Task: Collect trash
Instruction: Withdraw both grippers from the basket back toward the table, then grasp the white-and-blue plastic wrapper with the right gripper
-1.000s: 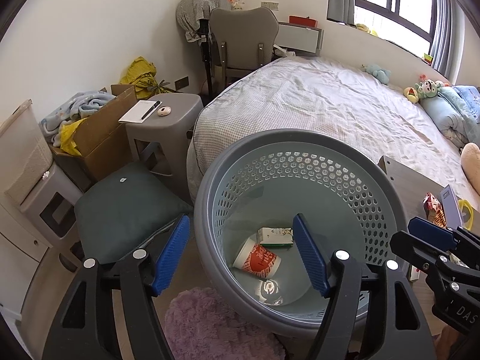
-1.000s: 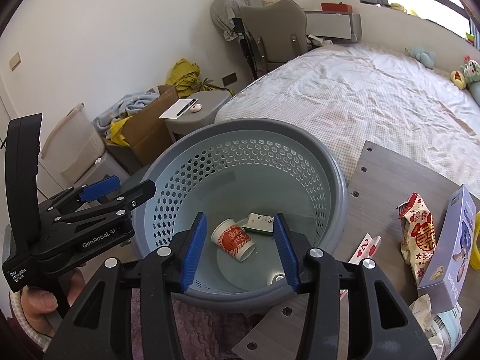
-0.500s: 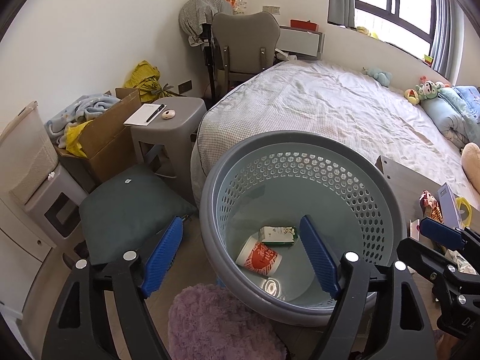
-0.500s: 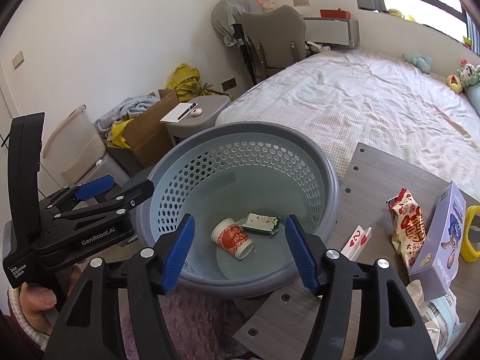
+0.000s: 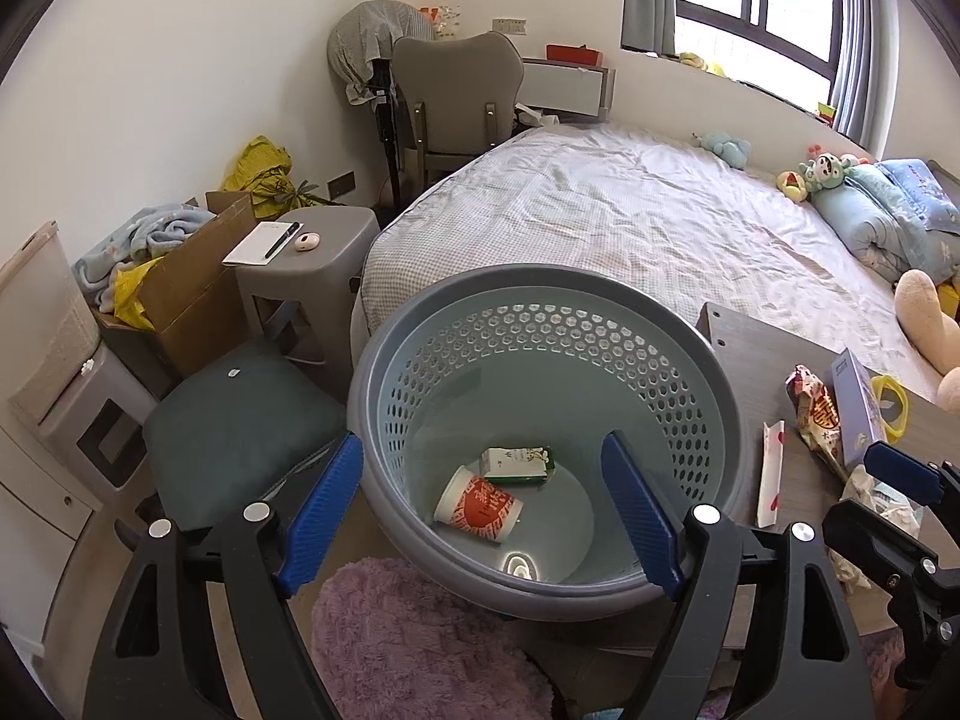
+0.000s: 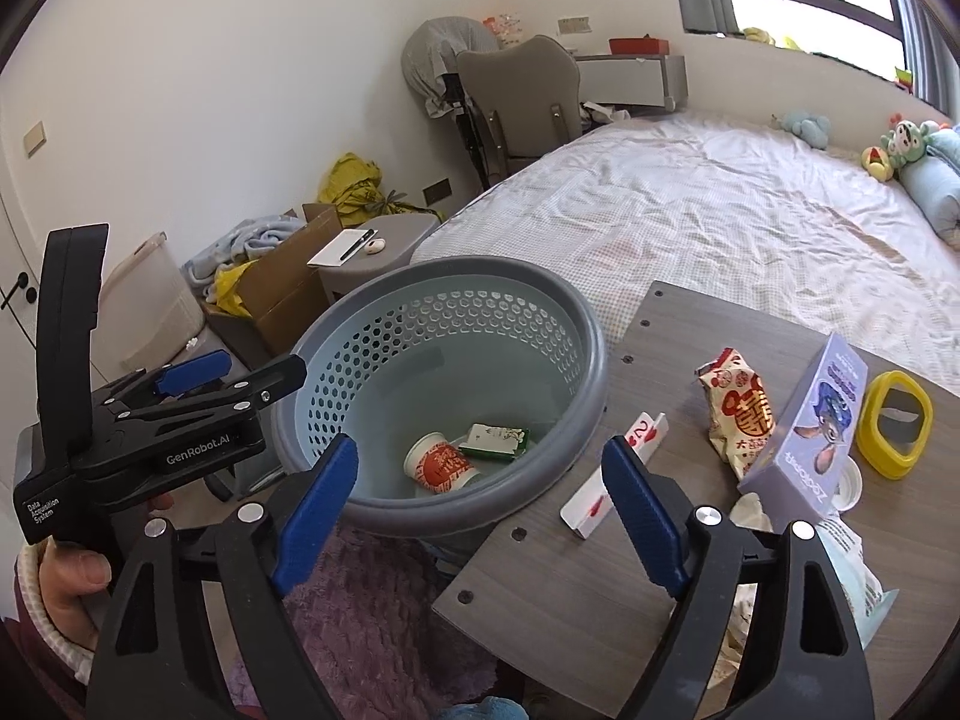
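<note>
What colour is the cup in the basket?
The cup is white with an orange-red print, clearest in the left wrist view.

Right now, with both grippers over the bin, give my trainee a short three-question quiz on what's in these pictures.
1. True or false: the red and white paper cup lies on its side inside the grey perforated plastic basket.
2. Which item rests on the grey wooden tabletop? A) the green and white carton B) the red and white snack packet C) the purple fluffy rug
3. Fill in: neither the left gripper nor the right gripper holds ____.

Key: 1 true. 2 B; the carton is in the basket beside the cup, and the rug is on the floor. 3 anything; the right gripper's jaws are opening with nothing between them.
</note>
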`<state>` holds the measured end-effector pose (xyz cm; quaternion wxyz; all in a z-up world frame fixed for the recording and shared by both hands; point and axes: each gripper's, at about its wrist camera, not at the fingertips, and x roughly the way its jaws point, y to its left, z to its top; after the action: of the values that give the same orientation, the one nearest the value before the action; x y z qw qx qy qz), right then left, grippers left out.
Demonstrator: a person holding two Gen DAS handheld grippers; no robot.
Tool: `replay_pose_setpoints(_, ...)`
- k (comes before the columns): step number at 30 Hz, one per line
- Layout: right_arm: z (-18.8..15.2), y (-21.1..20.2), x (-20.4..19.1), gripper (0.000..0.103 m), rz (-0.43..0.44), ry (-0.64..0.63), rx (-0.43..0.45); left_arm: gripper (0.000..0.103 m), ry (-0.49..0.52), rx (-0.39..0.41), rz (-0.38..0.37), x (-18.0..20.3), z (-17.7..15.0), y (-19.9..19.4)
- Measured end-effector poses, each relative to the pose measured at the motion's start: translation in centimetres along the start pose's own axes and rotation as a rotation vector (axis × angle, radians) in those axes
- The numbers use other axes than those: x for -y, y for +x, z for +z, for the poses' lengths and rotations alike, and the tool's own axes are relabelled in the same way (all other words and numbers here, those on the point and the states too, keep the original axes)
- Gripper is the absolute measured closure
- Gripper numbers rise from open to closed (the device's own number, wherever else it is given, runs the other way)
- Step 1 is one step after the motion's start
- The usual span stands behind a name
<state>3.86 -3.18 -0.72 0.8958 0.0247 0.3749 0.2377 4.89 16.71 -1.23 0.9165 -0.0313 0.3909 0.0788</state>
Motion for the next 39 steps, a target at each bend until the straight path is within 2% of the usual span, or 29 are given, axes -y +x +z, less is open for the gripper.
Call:
replay_pose_setpoints(12,-2.8,-6.5,8.2,0.013,-0.154,0.11,0.047,0.025,0.047,-0.009,-0.145,6.6,-0.8,-2.1)
replay_pose_setpoints(17,-4.2,-7.4,11.8,0.013,-0.199,0.128,0.02,0.025,0.054,-0.02,-0.189,9.3,-1.4,-2.7)
replay_pose_setpoints(24,-5.5,-6.5,14.5,0.013,-0.203,0.091,-0.042,0.025,0.083,-0.03,-0.176,12.5,-2.7,-3.3)
replay_pose_setpoints(28,-6.0,-5.5,14.9,0.013,-0.189,0.052,-0.075,0.025,0.068,-0.057,-0.177,13.6,-3.6,-3.2)
replay_pose_setpoints(39,-6.4,-3.4,16.0,0.014,-0.153,0.008,-0.125,0.025,0.104,-0.06,-0.137,15.9,-4.7,-3.5)
